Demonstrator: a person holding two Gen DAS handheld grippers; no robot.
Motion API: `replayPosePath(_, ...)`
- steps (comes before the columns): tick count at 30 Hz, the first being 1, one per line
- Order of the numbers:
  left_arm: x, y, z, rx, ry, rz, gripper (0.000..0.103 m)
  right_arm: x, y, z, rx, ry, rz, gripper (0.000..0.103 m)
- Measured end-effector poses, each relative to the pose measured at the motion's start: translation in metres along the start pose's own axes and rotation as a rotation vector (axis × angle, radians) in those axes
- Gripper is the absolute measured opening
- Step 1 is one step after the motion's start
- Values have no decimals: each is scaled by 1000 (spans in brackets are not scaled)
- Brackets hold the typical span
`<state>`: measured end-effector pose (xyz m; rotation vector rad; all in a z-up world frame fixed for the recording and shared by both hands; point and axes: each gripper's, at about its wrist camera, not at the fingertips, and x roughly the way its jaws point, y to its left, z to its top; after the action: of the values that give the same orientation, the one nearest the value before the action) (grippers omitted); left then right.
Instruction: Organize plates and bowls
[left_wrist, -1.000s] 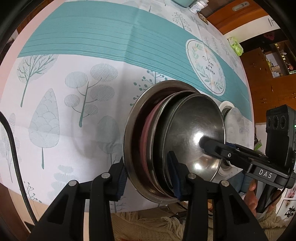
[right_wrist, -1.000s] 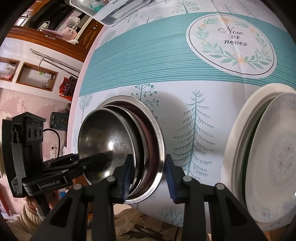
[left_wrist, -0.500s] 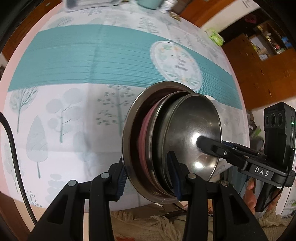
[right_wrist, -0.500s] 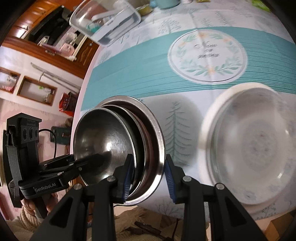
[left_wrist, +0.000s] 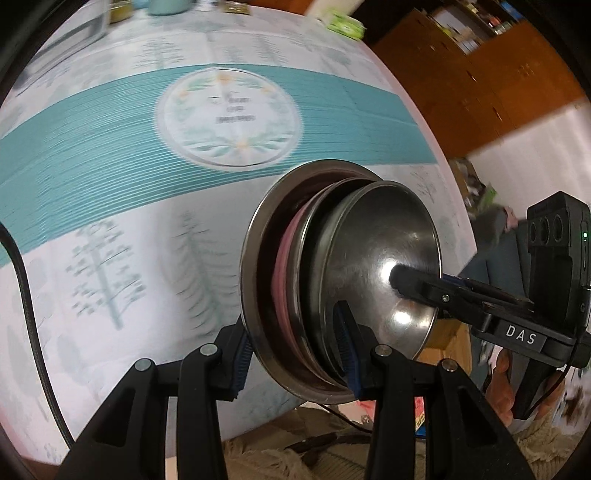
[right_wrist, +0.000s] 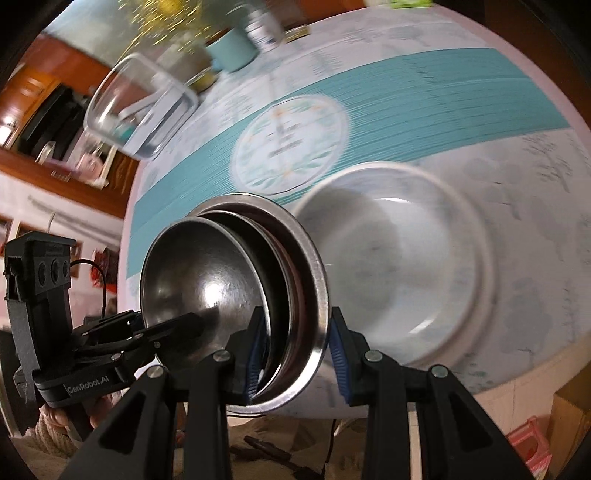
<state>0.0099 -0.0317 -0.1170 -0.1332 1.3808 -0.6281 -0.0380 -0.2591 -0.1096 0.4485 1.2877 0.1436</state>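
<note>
A nested stack hangs above the table, tilted on edge: a wide steel plate (left_wrist: 255, 258) outermost, a pink plate (left_wrist: 282, 266) inside it, more steel plates, and a steel bowl (left_wrist: 388, 251) on top. My left gripper (left_wrist: 293, 350) is shut on the near rim of the stack. My right gripper (right_wrist: 295, 354) is shut on the opposite rim (right_wrist: 317, 280), and its black finger (left_wrist: 406, 284) reaches into the bowl in the left wrist view. A stack of white plates (right_wrist: 406, 258) lies on the tablecloth just right of the steel stack in the right wrist view.
The tablecloth has a teal band and a round printed emblem (right_wrist: 291, 144). A clear plastic container (right_wrist: 140, 107) and a teal mug (right_wrist: 231, 50) stand at the far side. A black cable (left_wrist: 29, 295) hangs at left. Wooden cabinets (left_wrist: 480, 85) stand beyond the table.
Both grippers have carried the steel stack sideways and a little upward across the cloth towards the white plates, which now fill much of the right wrist view. Both grips are unchanged.
</note>
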Motion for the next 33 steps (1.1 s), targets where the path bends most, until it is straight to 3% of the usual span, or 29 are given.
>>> replayPosePath(11, 43, -40, 23, 74, 55, -17, 39, -6, -48, 6, 76, -9, -70, 33)
replayPosePath(33, 89, -40, 36, 14, 109, -27, 42, 19, -69, 30, 56, 45, -128, 33)
